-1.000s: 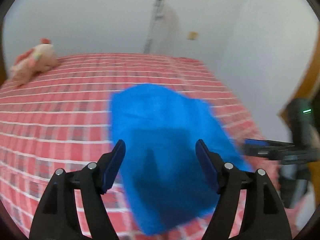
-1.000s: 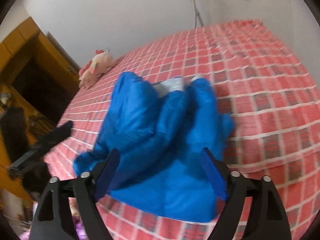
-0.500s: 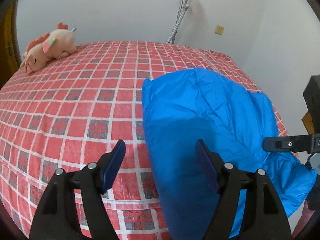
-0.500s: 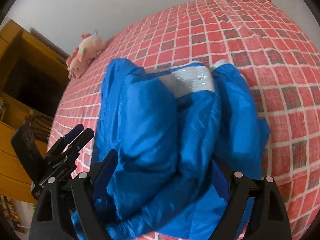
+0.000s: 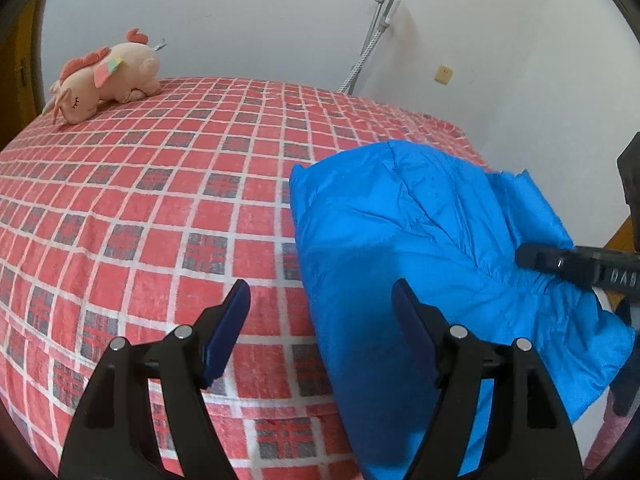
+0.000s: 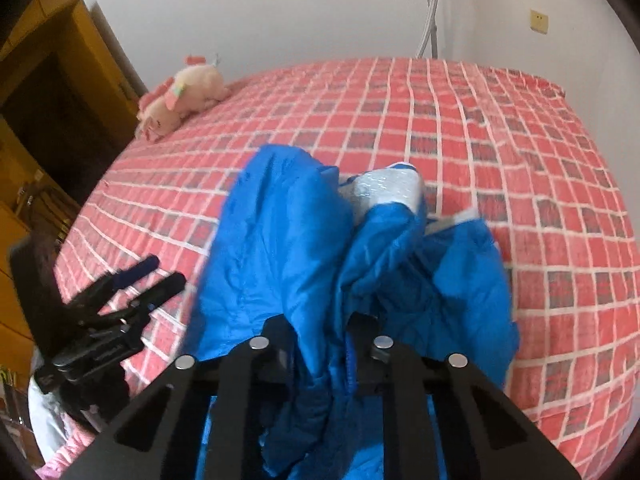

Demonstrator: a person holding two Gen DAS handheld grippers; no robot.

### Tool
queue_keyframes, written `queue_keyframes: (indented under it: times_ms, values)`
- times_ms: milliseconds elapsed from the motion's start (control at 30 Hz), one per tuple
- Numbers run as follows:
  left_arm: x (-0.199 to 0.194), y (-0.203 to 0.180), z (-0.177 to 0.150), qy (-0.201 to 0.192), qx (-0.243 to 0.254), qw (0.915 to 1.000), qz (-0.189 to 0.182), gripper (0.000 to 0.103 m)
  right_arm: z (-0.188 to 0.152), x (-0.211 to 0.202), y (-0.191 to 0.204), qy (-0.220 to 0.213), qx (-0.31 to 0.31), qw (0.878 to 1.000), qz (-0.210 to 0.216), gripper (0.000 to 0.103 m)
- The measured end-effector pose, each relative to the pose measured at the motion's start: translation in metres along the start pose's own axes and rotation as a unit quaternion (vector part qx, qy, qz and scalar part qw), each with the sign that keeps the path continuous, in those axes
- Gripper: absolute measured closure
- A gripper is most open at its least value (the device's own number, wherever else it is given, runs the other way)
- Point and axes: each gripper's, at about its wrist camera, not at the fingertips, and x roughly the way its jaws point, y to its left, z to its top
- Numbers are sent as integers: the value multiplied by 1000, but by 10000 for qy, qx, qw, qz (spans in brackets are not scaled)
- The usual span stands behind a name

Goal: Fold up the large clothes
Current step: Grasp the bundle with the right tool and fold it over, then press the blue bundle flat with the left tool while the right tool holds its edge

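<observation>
Presently: right claw clamped on blue jacket, left claw spread and empty

Nearest the right wrist camera, the right claw has its fingers drawn close together with a bunch of the blue jacket pinched between them; fabric covers the fingertips and hangs below the claw. In the left wrist view, the left claw stands wide apart, holding nothing, one finger over the bedspread and the other over the jacket's near edge.

The jacket lies heaped on the near part of the bed, toward its right-hand side in the left wrist view, and spills over the bed's edge. A patch of silvery lining shows at the top of the heap. The bed carries a red checked cover with white lines.

Beyond the jacket, the cover runs unbroken to the far left corner, where a pink plush toy lies on its side. Behind the bed, a grey pole with a white fitting leans against the white wall, near a small yellow wall plate. A brown wooden wardrobe stands left of the bed in the right wrist view.
</observation>
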Motion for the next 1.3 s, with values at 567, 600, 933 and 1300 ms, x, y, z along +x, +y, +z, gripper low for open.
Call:
queue_keyframes:
  times_ms: [567,600,933,1300]
  values:
    - [19,-102,-36,335,1082,9933,-208,30,-73,-21,-126,-233,970,9947,266,83]
    - [23,-104,-40,345,1094,9932,-214,30,-79,-17,-130,-249,976,9945,279,82]
    - [25,-97,-44,528,792,9949,-322,31,-91,-26,-126,-450,815,9955,-160,59]
    - [-22,-104,-60,171,947,9952,-188,29,-97,-74,-29,-505,-716,9957,-293,78]
